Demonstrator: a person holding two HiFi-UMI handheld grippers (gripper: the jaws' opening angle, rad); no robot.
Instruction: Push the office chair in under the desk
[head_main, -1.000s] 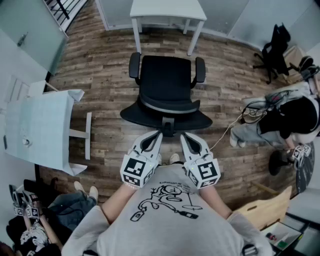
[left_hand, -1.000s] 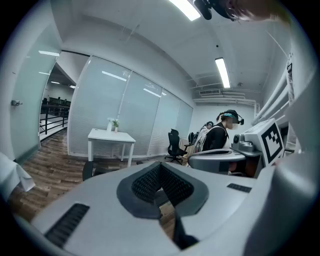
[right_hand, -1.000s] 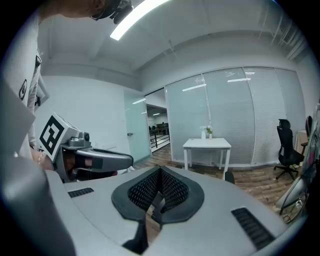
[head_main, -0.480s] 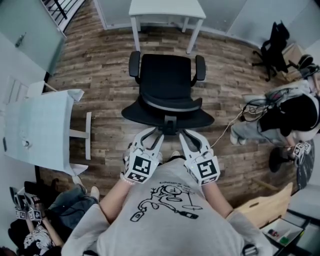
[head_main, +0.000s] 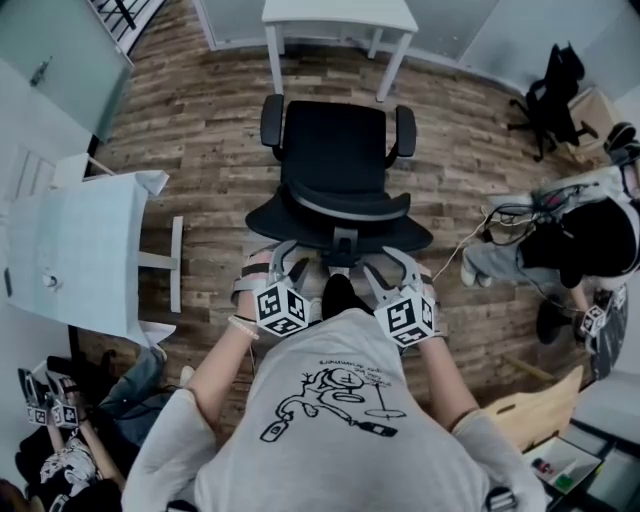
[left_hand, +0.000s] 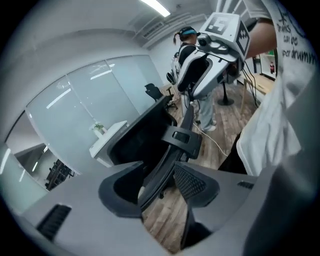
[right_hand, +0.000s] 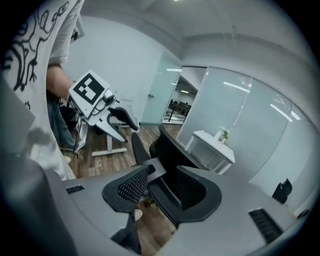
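The left claw (head_main: 283, 262) has just been opening; its jaws stand apart, with the lower edge of the office chair (head_main: 335, 160) between them, ungripped. The chair stands just ahead of both claws, facing the white tabletop (head_main: 340, 14) beyond it, seat not yet underneath. The push looks barely begun, with nearly all the travel left. The chair is black, with two armrests (head_main: 271, 118) and a curved backrest (head_main: 340, 215) on a centre spine. The right claw (head_main: 392, 264) has likewise just been opening, jaws apart around the backrest's edge.
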